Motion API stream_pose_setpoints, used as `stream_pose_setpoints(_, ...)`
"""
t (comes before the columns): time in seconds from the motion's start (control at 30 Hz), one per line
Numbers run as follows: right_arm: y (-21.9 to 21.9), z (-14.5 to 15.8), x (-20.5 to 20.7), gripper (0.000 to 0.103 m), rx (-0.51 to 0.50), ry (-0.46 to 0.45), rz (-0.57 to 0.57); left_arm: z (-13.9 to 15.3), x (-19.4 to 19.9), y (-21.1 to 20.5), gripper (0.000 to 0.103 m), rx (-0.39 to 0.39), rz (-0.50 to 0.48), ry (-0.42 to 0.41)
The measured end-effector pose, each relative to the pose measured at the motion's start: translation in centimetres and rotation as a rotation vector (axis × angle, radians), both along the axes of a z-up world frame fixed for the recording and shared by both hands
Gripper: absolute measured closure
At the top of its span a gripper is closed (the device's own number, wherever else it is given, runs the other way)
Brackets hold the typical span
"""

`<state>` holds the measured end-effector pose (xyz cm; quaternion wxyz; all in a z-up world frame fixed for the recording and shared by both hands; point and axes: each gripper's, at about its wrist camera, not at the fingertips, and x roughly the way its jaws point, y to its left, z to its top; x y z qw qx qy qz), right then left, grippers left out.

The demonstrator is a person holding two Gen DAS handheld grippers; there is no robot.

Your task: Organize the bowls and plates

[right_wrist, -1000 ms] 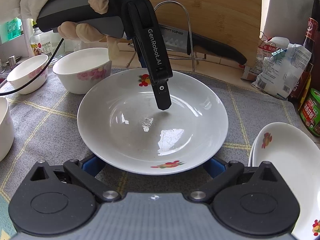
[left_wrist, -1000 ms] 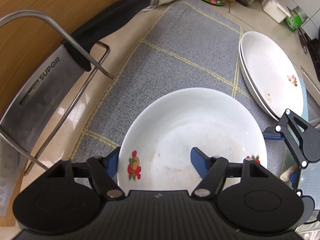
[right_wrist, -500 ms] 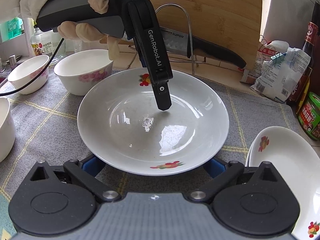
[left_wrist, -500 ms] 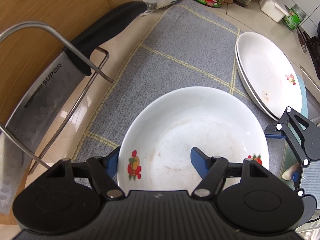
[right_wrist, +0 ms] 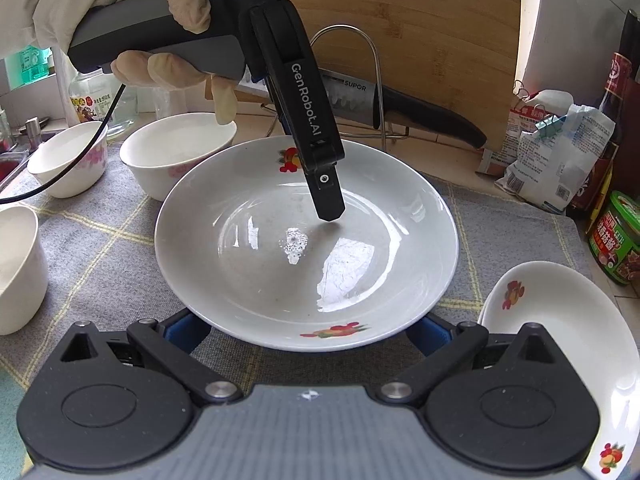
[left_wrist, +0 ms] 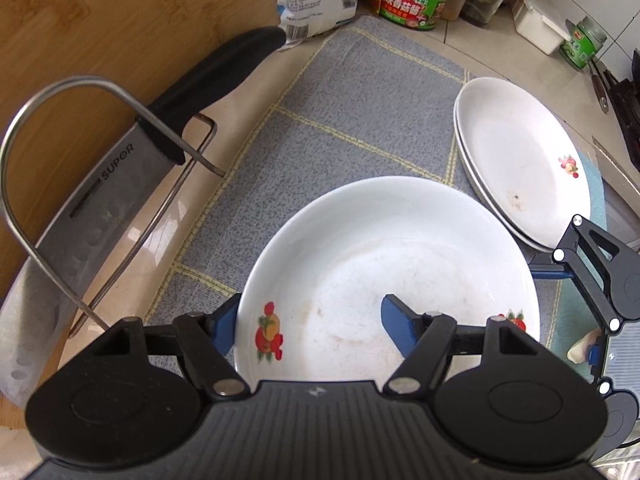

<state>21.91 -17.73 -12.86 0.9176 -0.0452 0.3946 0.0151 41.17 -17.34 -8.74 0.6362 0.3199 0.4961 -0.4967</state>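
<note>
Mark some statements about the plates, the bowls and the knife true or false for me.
1. One finger of the left gripper is inside the plate. True.
2. The knife lies flat on the cloth. False: it sits in the wire rack, off the cloth.
3. Two more plates are stacked at the cloth's edge. True.
4. The bowls are nested in one another. False: they stand side by side, unstacked.
</note>
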Motion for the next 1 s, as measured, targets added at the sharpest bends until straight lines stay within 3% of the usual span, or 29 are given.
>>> stream_pose_setpoints(0.6, -0.7, 2.2, -2.1, 0.000, -0.002, -0.036, 0.028, 2.6, -2.6, -0.2, 0.031, -0.011, 0.019, -0.036)
stream_pose_setpoints(1.0, -3.0, 3.5, -4.5, 0.000, -0.012, -0.054, 0.007, 3.4, -5.2, -2.7, 0.031, -0.017, -0.008, -0.061)
